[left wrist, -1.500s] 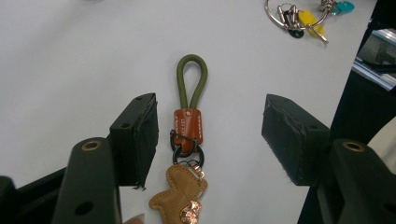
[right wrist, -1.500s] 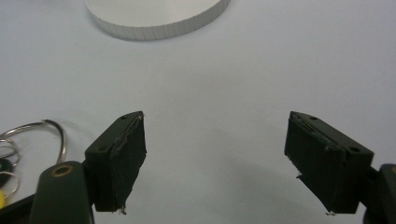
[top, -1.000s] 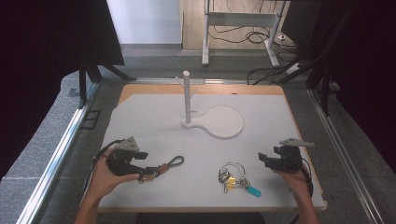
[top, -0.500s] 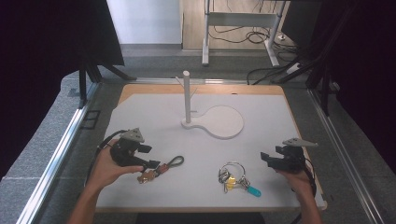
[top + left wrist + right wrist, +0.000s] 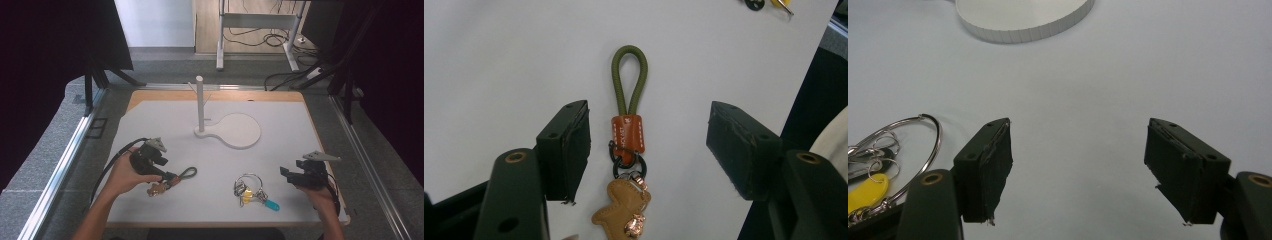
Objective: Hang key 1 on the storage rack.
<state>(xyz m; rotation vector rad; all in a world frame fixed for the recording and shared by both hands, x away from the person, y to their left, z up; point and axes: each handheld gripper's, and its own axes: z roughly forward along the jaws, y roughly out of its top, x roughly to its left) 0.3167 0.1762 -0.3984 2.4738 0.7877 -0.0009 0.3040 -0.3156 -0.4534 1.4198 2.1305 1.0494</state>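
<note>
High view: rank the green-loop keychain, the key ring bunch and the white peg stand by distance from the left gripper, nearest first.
From the left gripper:
1. Green-loop keychain, lying at its open jaws.
2. Key ring bunch, off to the right, nearer the right gripper.
3. White peg stand, farther back at mid-table.

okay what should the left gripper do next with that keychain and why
Probably ease the left gripper down and close on the keychain. Its jaws have just been closing a little but are open, the orange tab lies between the pads untouched, flat on the white mat.
</note>
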